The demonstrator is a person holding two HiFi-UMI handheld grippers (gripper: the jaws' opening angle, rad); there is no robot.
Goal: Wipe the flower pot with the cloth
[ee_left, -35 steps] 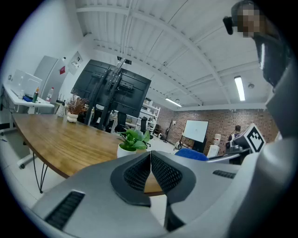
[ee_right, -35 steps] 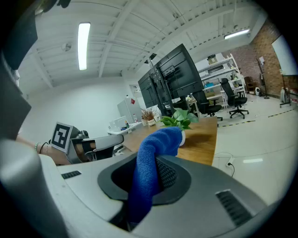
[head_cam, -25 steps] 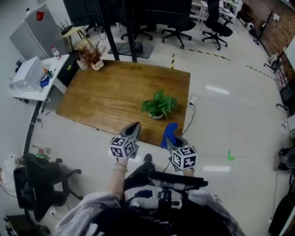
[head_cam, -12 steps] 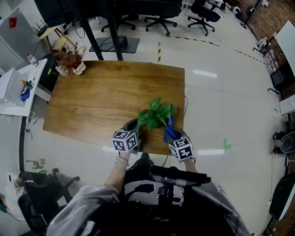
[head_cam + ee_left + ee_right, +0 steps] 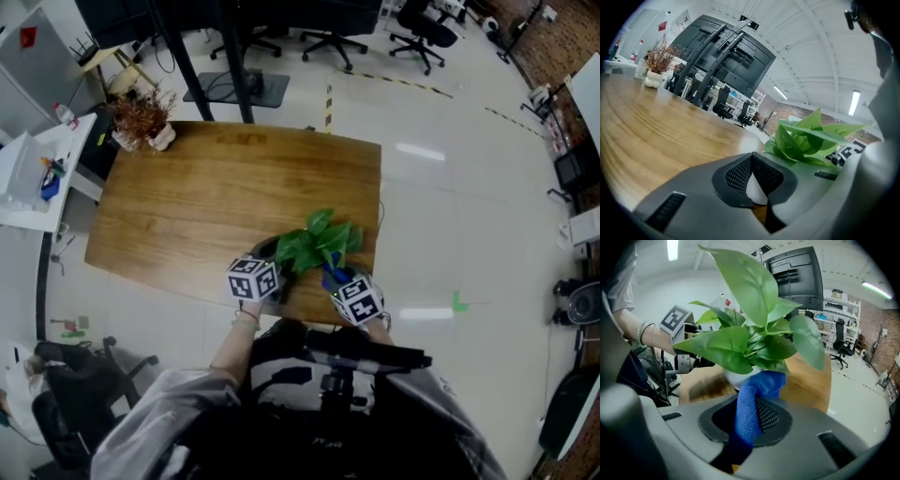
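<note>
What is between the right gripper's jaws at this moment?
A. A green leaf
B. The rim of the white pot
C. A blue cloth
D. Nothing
C: in the right gripper view, the right gripper has its jaws closed on the blue cloth, whose free end rises toward the white flower pot under the leaves.

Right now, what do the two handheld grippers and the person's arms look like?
Both the left gripper and the right gripper have smooth grey moulded bodies with black mesh-textured jaw pads. Each carries a white cube printed with black square markers. The person wears light grey sleeves and a bracelet on the left wrist.
</note>
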